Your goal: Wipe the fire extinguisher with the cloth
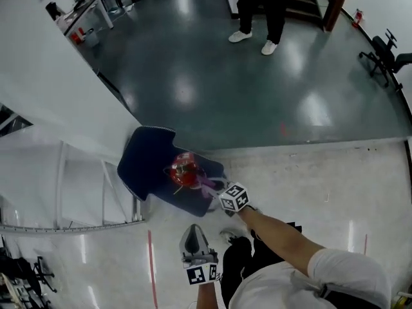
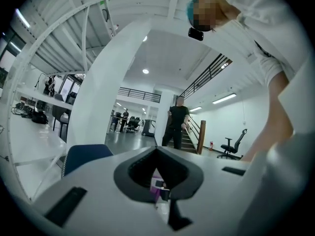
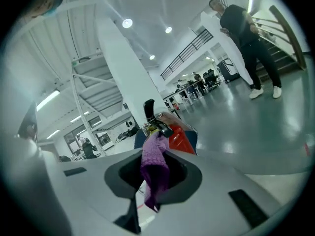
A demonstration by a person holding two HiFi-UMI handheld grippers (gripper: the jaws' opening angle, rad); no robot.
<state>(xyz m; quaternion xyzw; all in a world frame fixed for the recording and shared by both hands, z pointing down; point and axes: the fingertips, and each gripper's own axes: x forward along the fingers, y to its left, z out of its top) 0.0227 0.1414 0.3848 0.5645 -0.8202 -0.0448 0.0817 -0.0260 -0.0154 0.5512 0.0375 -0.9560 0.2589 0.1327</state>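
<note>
1. A red fire extinguisher (image 1: 187,171) sits on a dark blue chair (image 1: 145,159).
2. The right tool (image 1: 215,188) reaches to it, with a purple cloth (image 1: 207,185) at its tip touching the extinguisher.
3. The left tool (image 1: 193,232) hangs nearer, apart from both.
4. 1 person (image 1: 261,5) in black stands on the dark floor (image 1: 212,76) beyond.

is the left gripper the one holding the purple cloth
No, the purple cloth hangs pinched in the right gripper, close to the red fire extinguisher.
</note>
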